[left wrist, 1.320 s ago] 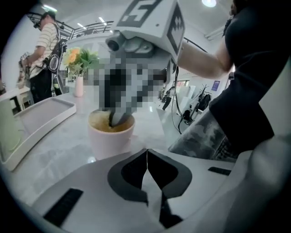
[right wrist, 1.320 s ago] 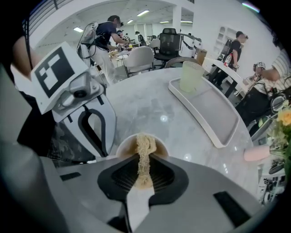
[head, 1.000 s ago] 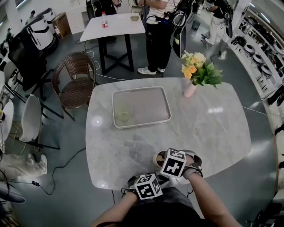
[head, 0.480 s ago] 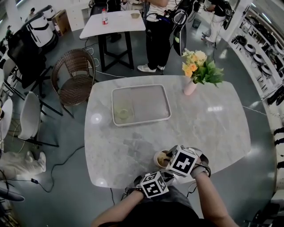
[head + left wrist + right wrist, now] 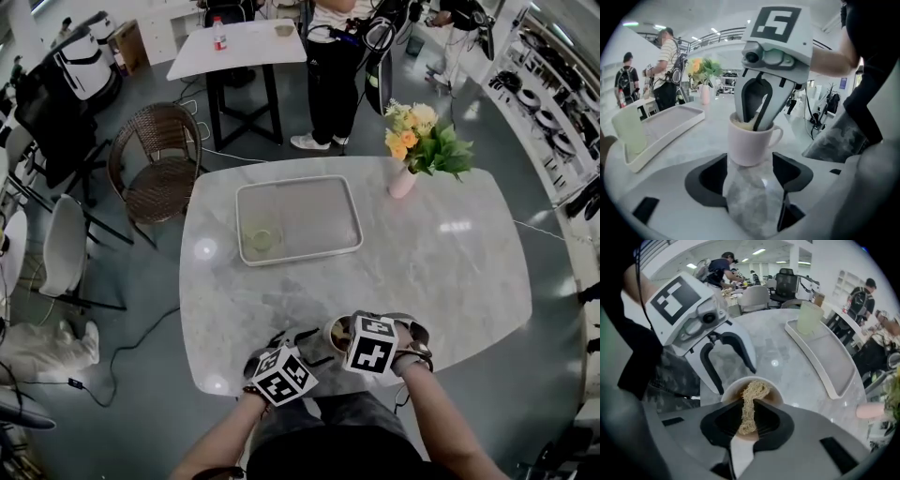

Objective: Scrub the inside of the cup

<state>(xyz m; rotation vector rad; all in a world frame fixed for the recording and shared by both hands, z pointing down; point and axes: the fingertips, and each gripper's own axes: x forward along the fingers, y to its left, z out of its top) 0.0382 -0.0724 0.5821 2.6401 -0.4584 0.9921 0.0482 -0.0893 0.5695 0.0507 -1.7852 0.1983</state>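
Observation:
A white cup (image 5: 750,140) stands near the marble table's front edge (image 5: 281,389), its handle to the right in the left gripper view. My right gripper (image 5: 749,404) points steeply down into the cup (image 5: 752,389) and is shut on a tan fibrous scrubber (image 5: 749,413), whose lower end lies inside it. My left gripper (image 5: 750,166) sits low just left of the cup (image 5: 335,330). Its jaws have just been opening and now stand open with nothing between them. The cup is a little beyond the dark pads (image 5: 707,180).
A white tray (image 5: 314,211) lies mid-table with a pale green glass (image 5: 262,242) on it. A pink vase of flowers (image 5: 403,180) stands at the back right. A wicker chair (image 5: 155,159) and standing people are beyond the table.
My left gripper has swung left from beside the right one and opened its jaws. The right gripper stays over the cup.

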